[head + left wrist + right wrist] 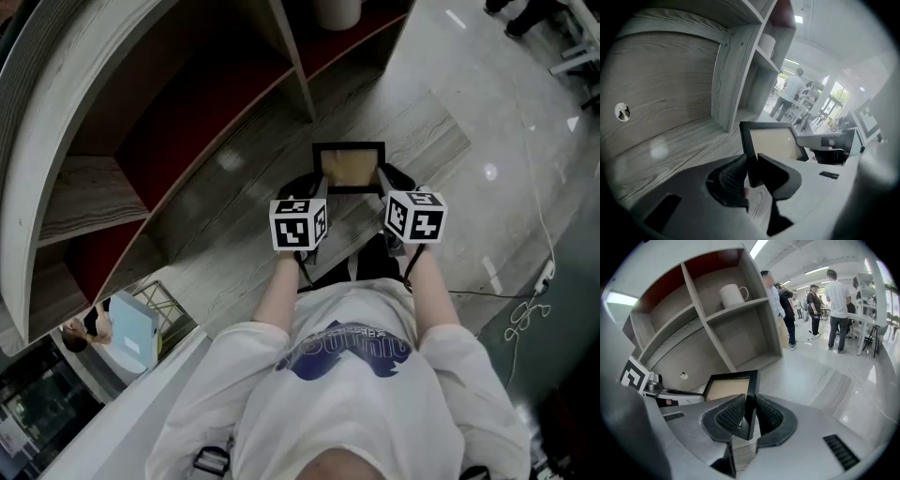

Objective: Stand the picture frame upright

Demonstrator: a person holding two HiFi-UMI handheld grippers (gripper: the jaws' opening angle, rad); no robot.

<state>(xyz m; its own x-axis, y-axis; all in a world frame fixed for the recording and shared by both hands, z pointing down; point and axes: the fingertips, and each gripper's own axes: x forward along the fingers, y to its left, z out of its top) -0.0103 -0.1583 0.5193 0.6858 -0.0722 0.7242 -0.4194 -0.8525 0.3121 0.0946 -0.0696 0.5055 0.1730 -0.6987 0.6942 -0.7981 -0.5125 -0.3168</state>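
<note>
- So the left gripper [752, 169] is clamping the left edge of the picture frame [349, 167], and the right gripper [749, 417] is clamping its right edge.
- It's hanging tilted between them, not standing by itself yet.

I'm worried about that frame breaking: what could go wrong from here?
1. The left gripper and right gripper each pinch only a thin side rail of the picture frame; it might slip or swing between them.
2. No back stand shows in any view, so it may topple once released.
</note>
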